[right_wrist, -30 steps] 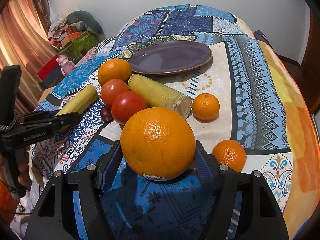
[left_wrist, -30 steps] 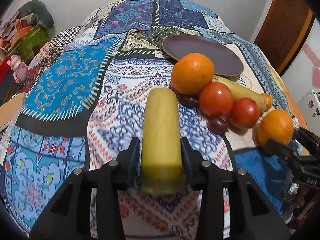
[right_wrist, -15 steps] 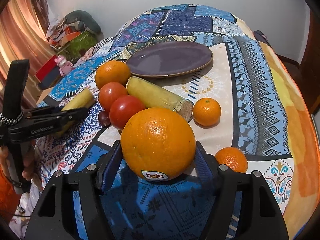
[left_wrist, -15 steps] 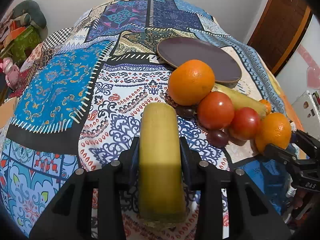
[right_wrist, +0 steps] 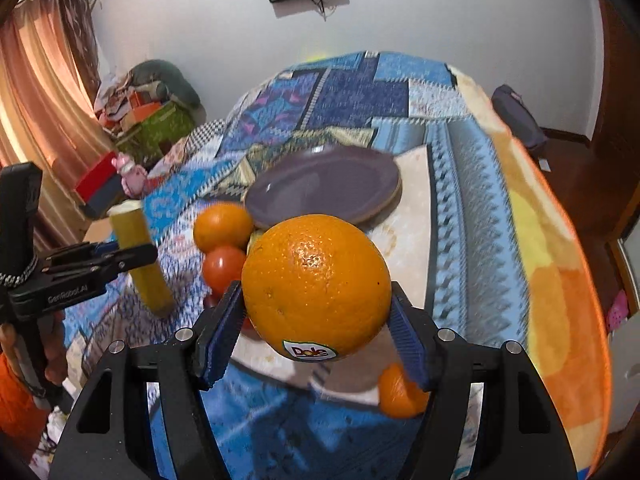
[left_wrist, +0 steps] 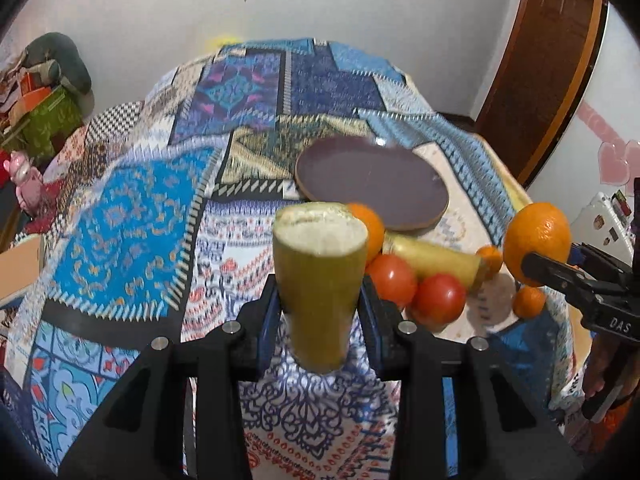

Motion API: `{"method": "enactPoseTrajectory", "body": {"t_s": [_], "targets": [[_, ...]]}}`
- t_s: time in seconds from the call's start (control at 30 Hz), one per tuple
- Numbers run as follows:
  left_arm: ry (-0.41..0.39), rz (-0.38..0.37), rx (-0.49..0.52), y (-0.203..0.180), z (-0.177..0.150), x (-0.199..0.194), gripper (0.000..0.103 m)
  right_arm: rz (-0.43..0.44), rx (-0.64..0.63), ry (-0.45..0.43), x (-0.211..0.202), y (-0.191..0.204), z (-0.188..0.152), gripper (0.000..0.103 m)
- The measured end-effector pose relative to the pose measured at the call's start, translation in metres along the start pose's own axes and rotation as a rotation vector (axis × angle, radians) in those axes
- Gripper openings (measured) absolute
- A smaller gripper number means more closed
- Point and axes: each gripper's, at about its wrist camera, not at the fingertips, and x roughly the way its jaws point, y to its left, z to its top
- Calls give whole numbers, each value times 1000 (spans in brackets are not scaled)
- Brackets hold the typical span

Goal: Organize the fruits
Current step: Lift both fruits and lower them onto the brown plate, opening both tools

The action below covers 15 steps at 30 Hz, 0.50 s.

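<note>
**Fruits lifted in both grippers above the patterned cloth**

Fruits are held in both tools. Nearest in the left wrist view, the left gripper [left_wrist: 320, 312] has its two black fingers closed narrowly on a yellow-green, cut-ended cylindrical fruit piece [left_wrist: 320, 280], pads pressing its sides; the piece stands nearly upright, pale cut face on top, clear of the cloth. In the right wrist view the right gripper [right_wrist: 316, 320] holds a large round orange with a Dole sticker [right_wrist: 316, 288], its blue-padded fingers set wider and pressed on either side of it, the orange raised above the table.

Just below and right of that orange, a small mandarin [right_wrist: 402, 396] lies on the multicoloured patchwork tablecloth [right_wrist: 460, 200]. Behind the held fruits sits a cluster: two red tomatoes [left_wrist: 438, 300], touching each other, a second yellow-green fruit piece lying on its side [left_wrist: 436, 260] behind them, a medium orange [left_wrist: 370, 228] at the cluster's left end, and another small mandarin [left_wrist: 492, 258] at the lying piece's right end. Whether any darker small fruit lies among them cannot be told through the blur.

Beyond the cluster, near the medium orange, rests a dark purple round plate [left_wrist: 372, 180], nothing on it. Farther still, the cloth runs to a white wall [right_wrist: 400, 20]; a wooden door [left_wrist: 552, 72] stands to the right, and an orange curtain [right_wrist: 36, 92] hangs at left.
</note>
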Motion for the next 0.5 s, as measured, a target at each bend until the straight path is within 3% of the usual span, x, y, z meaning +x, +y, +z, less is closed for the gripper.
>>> {"method": "enactPoseTrajectory", "body": {"t_s": [0.5], "targets": [[-161, 19, 36, -12, 79, -16, 37, -23, -33, -69, 15, -8, 56, 66]]}}
